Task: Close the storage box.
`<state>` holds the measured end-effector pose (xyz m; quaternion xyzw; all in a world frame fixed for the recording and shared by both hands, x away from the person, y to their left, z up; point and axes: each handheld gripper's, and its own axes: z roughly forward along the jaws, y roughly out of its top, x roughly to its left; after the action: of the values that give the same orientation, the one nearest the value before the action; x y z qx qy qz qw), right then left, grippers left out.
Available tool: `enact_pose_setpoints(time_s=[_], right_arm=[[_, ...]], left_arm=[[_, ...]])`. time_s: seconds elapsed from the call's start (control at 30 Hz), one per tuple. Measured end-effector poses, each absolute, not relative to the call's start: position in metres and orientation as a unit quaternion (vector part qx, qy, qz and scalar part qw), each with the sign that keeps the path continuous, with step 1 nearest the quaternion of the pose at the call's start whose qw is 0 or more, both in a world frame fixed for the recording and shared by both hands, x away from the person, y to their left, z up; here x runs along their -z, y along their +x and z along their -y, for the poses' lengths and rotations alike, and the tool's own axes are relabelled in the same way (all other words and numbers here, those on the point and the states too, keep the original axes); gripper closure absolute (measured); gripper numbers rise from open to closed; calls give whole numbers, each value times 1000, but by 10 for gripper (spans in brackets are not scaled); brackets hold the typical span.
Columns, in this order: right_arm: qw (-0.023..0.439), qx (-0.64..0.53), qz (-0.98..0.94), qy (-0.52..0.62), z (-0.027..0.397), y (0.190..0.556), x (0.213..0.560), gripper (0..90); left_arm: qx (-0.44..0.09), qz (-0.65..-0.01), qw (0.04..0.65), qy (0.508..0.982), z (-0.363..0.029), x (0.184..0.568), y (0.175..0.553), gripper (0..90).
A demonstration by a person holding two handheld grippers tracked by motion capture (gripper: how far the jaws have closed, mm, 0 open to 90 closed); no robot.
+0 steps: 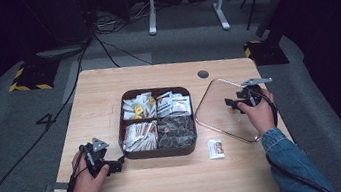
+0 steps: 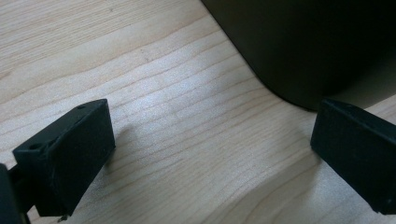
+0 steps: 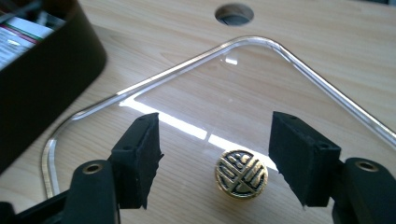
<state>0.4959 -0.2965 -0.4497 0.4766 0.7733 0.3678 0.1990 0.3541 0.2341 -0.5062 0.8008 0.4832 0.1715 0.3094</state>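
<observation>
My right gripper (image 3: 215, 161): jaws apart astride round gold knob (image 3: 241, 173) of clear glass lid (image 3: 299, 88), not touching; left gripper (image 2: 210, 154) jaws released over wooden counter (image 2: 177, 121).

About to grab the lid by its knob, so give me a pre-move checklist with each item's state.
1. Right gripper open wide enough for the knob: ok.
2. Knob between the jaws: ok, though low in the gap.
3. Pads touching the knob: not ok, apart.
4. Clear lid flat on the table, beside the box: ok.
5. Left gripper open, at the box corner: ok.
6. Loose packet clear of the lid: ok.
</observation>
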Motion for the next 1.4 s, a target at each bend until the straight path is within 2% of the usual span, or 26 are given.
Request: enact_pose_setpoints(time_s=[0.4,0.63,0.67,0.7,0.73,1.4], right_arm=[[203,-343,-765,505,300,506,476,365],[204,-328,-769,510,304,508,486,468],[194,-330,-771,509,304,508,488,548],[194,-330,-771,509,304,508,488,548],[189,-335,-772,506,304,507,488,586],[223,-356,-755,503,303,501,497,594]], left_arm=[[-171,-483,309,801,-234,506,354,0],[-169,-483,309,802,-234,506,354,0],[-170,-483,309,802,-234,506,354,0],[-169,-483,309,802,-234,506,354,0],[-171,-483,309,801,-234,506,354,0],[-171,-483,310,801,-234,506,354,0]])
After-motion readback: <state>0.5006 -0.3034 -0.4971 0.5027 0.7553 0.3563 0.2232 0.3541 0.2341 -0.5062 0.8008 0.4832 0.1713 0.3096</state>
